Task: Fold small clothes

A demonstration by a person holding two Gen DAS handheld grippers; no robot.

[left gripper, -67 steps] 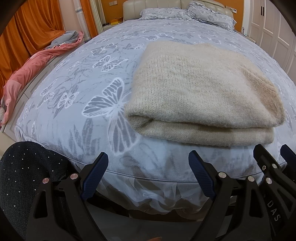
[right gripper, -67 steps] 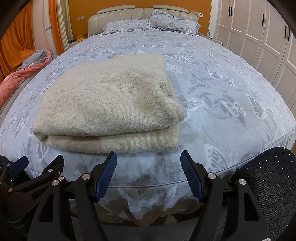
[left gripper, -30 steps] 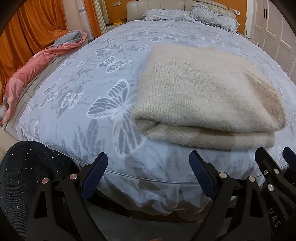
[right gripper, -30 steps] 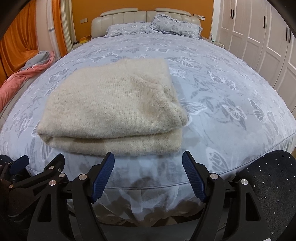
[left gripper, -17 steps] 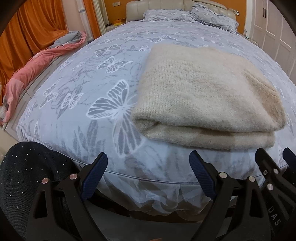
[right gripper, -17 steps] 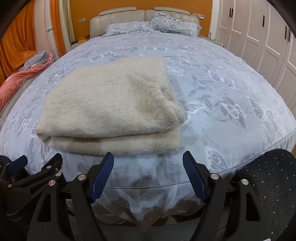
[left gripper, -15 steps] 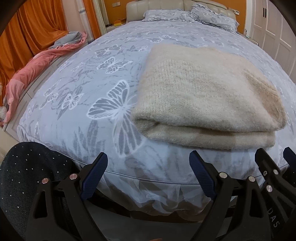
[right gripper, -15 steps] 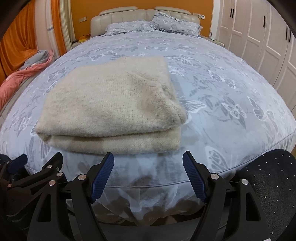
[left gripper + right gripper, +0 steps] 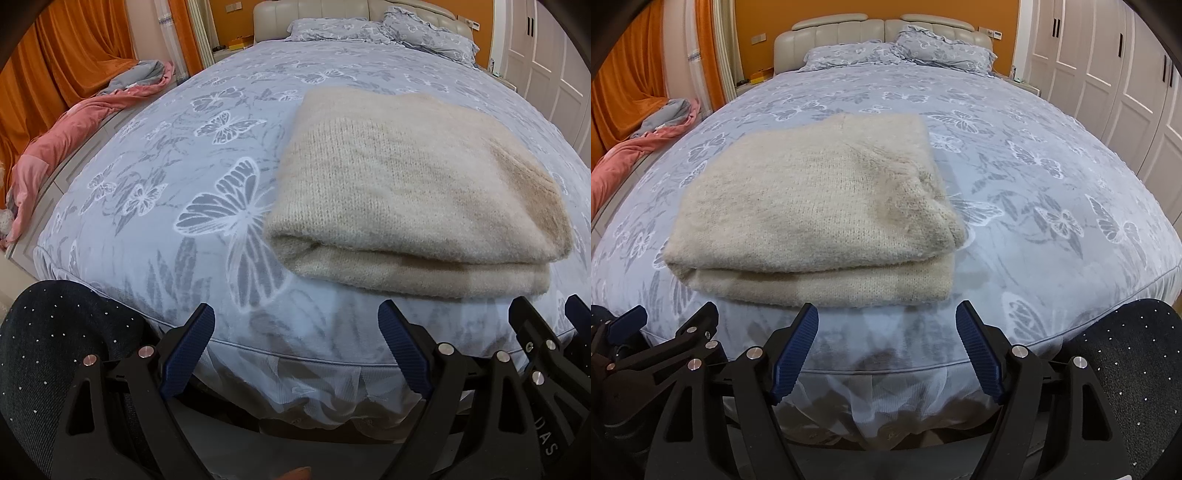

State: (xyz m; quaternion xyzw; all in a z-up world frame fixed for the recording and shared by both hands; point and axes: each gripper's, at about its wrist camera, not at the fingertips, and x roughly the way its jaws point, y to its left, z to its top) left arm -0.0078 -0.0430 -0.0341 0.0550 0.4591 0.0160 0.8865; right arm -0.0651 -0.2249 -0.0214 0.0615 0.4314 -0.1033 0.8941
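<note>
The bed (image 9: pixel 1015 177), under a grey-blue butterfly-print cover, carries a folded cream knit sweater (image 9: pixel 812 210) close to its foot edge. 2 matching pillows (image 9: pixel 897 51) lie at the headboard end.

Two hand-held tools sit side by side at the near edge of the scene, both angled downward. The left tool (image 9: pixel 295 347) has its blue-padded fingers (image 9: pixel 188 350) spread wide, with nothing between them. The right tool (image 9: pixel 886 354) is likewise spread wide and grips nothing; its black frame shows at the far right of the left wrist view. A person's knees in dark, white-dotted fabric (image 9: pixel 48 354) flank the tools, one on each side.
</note>
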